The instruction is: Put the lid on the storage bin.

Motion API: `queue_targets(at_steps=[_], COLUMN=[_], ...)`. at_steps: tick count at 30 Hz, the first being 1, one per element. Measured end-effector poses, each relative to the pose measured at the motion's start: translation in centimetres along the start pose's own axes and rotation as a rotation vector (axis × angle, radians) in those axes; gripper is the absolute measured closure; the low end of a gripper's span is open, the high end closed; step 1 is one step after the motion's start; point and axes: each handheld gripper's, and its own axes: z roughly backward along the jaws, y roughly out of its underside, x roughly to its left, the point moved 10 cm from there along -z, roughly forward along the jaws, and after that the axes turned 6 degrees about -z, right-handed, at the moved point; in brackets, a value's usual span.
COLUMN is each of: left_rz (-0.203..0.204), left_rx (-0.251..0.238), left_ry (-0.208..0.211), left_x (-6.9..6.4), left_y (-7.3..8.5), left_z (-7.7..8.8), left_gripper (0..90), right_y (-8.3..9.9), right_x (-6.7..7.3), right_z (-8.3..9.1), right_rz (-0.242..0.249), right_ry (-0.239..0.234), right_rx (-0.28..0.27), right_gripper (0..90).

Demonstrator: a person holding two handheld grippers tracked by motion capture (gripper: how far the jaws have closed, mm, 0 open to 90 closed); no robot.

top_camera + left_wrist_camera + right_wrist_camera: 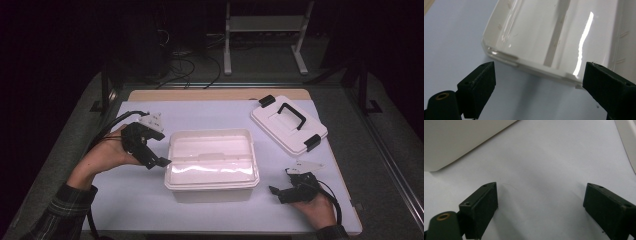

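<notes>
**Inspector:** High view first. A white box (pixel 212 159) sits open at the middle of the pale table mat (pixel 150 210). Its lid (pixel 288 123), with a black handle and two black clips, lies flat on the mat to the far right, well apart from the box. So the lid is already off; nothing can be made out inside the box.

**Clerk:** And the tools?

**Inspector:** The left gripper (pixel 159 161) hangs just beside the box's left wall, jaws parted, holding nothing. The right gripper (pixel 276 190) rests low on the mat near the box's right front corner, jaws spread, also with nothing between them.

**Clerk:** Left gripper view?

**Inspector:** The box (pixel 559 37) lies close ahead of the left gripper (pixel 537 82); its rim runs between the two wide pads without touching either. No grip is made.

**Clerk:** Right gripper view?

**Inspector:** Bare mat between the spread pads of the right gripper (pixel 540 205). A corner of the box (pixel 456 140) shows at upper left, and a white edge at upper right, probably the lid.

**Clerk:** Judgement?

**Inspector:** Opening looks complete; whatever follows with box or lid is not begun. No obstruction on the mat. A metal frame (pixel 265 30) and cables stand beyond the table, out of the way.
</notes>
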Motion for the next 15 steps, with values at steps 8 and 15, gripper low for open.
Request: queue_targets(at_steps=[8, 15], left_rz=[0.047, 0.092], left_rx=[-0.023, -0.036], left_ry=[-0.038, -0.073], left_x=[-0.2, -0.3], left_y=[3.1, 6.3], left_z=[-0.3, -1.2], left_gripper=[8.8, 6.9], right_y=[0.0, 0.0], right_x=[0.0, 0.0], right_z=[0.0, 0.0], right_rz=[0.006, 0.008], right_ry=[0.003, 0.004], right_rx=[0.000, 0.001], right_gripper=[11.5, 11.2])
